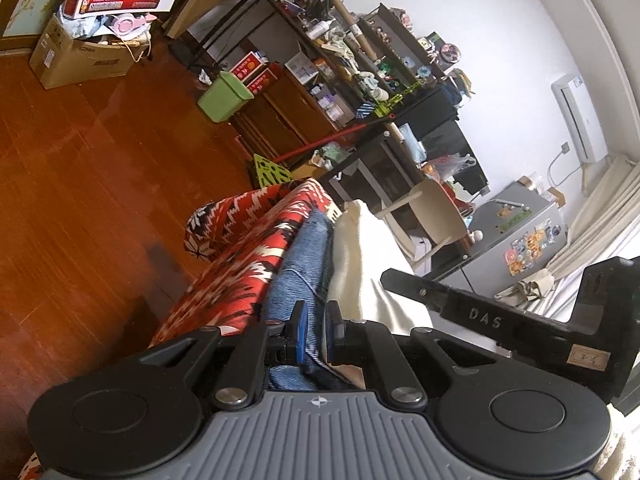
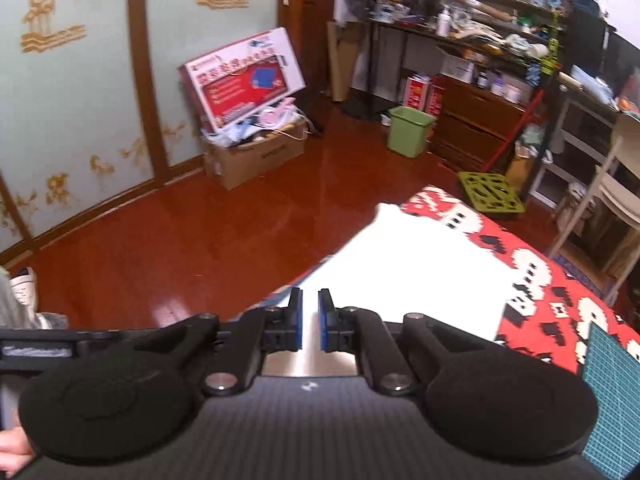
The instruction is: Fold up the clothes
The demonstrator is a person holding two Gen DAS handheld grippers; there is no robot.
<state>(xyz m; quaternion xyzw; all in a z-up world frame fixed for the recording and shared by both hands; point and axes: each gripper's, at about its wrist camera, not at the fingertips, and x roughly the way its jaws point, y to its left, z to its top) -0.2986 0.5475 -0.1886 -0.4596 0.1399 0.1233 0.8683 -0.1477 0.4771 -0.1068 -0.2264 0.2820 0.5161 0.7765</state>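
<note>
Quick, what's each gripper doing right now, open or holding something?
Left gripper: nearly shut, jaws around a fold of the blue jeans.
Right gripper: nearly shut over the white cloth; grip cannot be told.

A bed or low platform carries the clothes, covered by a red, white and black patterned blanket that drapes over its corner toward the floor. A white garment lies flat on the blanket, and beside it, seen from the left wrist, blue denim lies alongside the cream-white cloth, the two touching along one edge. A green cutting mat rests on the blanket at the near right. Around it spreads a glossy reddish wooden floor.
</note>
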